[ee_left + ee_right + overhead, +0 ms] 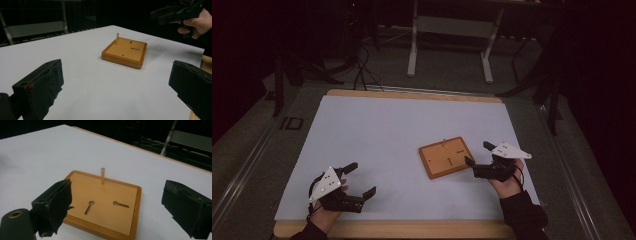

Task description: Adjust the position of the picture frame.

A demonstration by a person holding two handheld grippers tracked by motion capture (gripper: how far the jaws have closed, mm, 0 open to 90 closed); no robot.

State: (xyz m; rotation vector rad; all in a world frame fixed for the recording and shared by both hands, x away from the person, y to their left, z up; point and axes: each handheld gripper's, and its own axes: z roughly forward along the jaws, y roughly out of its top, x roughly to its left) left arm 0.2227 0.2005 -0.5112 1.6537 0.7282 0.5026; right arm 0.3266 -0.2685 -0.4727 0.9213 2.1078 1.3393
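L gripper [362, 178], R gripper [477, 153]: jaws wide, empty; board [447, 157] peg [102, 175] upright.

A wooden board [105, 202] bearing one upright peg [102, 175] and two keyhole slots [89, 207] is framed between the right gripper's [120, 207] parted black jaws.

One wooden board [446, 157], one upright peg [102, 175], two keyhole slots [89, 207], two grippers [359, 180]

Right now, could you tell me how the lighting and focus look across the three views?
High view: dim, surroundings nearly black, white table evenly lit. Left gripper view: wooden board fairly sharp, near jaws soft. Right gripper view: the board's peg clear, jaws blurred at the edges; no glare.
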